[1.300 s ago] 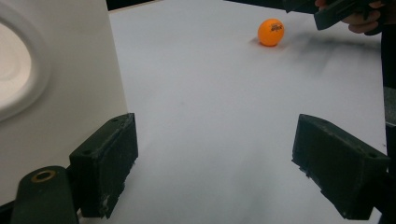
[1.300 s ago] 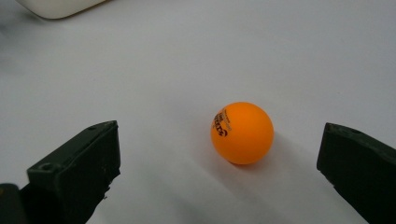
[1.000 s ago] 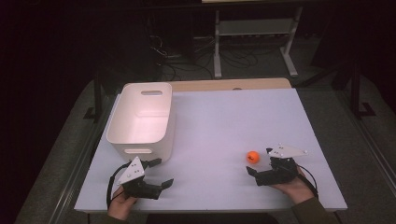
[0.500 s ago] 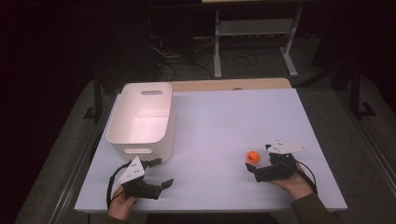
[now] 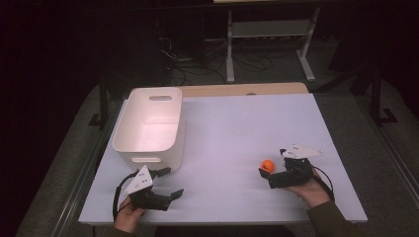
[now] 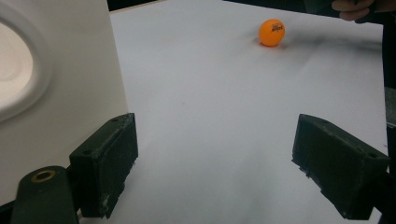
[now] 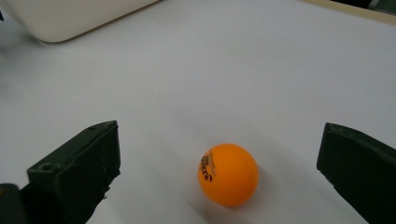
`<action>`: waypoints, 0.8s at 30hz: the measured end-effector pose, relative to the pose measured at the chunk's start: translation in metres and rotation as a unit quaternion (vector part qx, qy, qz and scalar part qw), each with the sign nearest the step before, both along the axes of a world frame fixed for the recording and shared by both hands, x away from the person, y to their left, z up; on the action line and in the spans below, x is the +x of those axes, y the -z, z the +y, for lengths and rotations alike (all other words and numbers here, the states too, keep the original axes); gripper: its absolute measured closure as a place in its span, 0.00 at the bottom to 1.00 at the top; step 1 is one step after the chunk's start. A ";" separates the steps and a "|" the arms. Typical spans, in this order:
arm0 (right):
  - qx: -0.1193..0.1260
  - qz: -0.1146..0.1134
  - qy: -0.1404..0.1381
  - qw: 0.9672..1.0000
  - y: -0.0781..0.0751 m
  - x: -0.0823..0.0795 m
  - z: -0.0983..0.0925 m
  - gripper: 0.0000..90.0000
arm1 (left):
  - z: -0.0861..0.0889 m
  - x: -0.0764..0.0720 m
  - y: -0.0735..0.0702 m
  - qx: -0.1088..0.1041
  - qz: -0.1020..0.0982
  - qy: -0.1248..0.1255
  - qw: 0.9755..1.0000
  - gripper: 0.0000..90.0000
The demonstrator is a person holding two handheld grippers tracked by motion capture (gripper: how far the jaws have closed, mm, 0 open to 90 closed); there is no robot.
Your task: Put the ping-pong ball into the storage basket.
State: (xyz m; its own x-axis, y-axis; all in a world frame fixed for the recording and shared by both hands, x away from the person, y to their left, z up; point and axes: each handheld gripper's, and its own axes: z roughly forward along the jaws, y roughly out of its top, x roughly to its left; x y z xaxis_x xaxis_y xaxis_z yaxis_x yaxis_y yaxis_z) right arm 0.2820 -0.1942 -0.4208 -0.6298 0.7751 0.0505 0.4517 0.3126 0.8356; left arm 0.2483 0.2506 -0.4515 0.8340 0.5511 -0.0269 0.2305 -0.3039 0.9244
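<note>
The orange ball [image 7: 228, 174] lies on the white bench [image 5: 237, 128] straight ahead of the right tool [image 5: 267, 174], inside the span of its two jaws and a little nearer the far ends than the palm. In the right gripper view the jaws stand wide apart, one on each side of the ball, with bare bench between each jaw and the ball: nothing is touched and nothing is held. A ball has no long axis, so the closing line matters less than centring; it sits slightly toward the right jaw's half of the gap, though not by much. My judgement is that a short push forward, then closing, would take it.

The left tool [image 5: 165, 185] is also spread wide and holds nothing. From it the ball [image 6: 272, 32] lies well ahead and off to the right, so the right hand is plainly the nearer one. The white bin [image 5: 148, 123] stands just beside the left tool, at its left jaw.
</note>
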 end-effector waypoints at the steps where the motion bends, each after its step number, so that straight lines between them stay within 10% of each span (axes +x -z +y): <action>1: 0.000 0.000 0.000 1.000 -0.001 0.002 0.000 0.00 | 0.000 0.000 0.000 0.001 -0.002 0.000 1.000 0.16; 24: 0.008 0.003 0.002 1.000 -0.004 0.016 0.003 0.00 | 0.000 0.000 0.000 -0.001 -0.002 -0.001 1.000 0.16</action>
State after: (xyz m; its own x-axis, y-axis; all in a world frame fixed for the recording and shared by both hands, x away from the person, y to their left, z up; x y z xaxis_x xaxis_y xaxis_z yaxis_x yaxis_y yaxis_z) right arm 0.2978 -0.1910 -0.4169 -0.6263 0.7766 0.0674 0.4587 0.2973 0.8374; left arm 0.2481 0.2508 -0.4515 0.8330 0.5528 -0.0242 0.2266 -0.3010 0.9263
